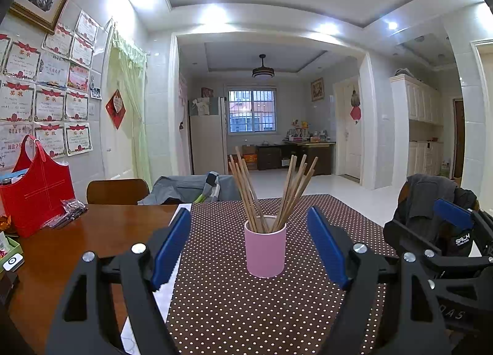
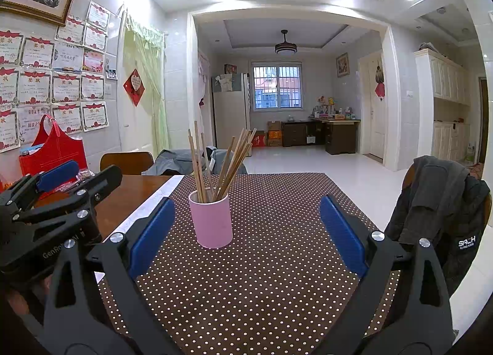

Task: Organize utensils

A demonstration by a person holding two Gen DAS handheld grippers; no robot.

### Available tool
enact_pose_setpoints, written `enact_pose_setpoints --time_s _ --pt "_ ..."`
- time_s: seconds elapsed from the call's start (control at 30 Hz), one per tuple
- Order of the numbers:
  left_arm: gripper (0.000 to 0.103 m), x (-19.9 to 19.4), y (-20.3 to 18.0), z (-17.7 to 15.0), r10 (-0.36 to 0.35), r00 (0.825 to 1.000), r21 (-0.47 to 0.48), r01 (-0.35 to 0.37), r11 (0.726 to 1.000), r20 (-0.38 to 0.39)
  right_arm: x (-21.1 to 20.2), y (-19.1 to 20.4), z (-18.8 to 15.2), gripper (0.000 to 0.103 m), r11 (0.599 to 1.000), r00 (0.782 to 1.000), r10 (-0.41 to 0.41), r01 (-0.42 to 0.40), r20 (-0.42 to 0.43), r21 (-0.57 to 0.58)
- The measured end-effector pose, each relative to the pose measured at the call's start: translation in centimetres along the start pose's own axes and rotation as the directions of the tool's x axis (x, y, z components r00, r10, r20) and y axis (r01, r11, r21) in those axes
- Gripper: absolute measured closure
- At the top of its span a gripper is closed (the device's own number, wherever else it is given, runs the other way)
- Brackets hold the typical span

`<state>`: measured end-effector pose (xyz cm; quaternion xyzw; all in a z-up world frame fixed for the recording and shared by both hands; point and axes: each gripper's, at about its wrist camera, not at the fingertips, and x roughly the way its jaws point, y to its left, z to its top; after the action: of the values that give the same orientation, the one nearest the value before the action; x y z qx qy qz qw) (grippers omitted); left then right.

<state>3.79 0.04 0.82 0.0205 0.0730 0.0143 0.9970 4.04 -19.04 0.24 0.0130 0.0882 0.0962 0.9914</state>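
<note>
The worktop (image 1: 92, 231) is covered by a dotted cloth (image 2: 262, 278), bare around the pink cup (image 2: 212, 221) at 12 o'clock holding upright chopsticks (image 2: 215, 164). Left tongs (image 1: 249, 247) and right tongs (image 2: 246, 231) are released, empty.

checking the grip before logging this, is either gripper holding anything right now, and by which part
Nothing is held. The left gripper and right gripper both have their jaws open and empty; the chopsticks stand in the pink cup, untouched.

Both wrist views face the pink cup (image 1: 265, 250) closely, side by side.
</note>
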Motion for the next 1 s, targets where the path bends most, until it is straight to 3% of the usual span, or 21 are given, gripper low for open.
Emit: enact_pose_setpoints --time_s 1.0 --pt "0.027 0.27 0.43 -0.59 0.002 1.0 -0.002 -0.002 1.0 -0.011 0.58 0.25 -0.4 0.01 1.0 1.0 -0.003 0.003 -0.012 0.002"
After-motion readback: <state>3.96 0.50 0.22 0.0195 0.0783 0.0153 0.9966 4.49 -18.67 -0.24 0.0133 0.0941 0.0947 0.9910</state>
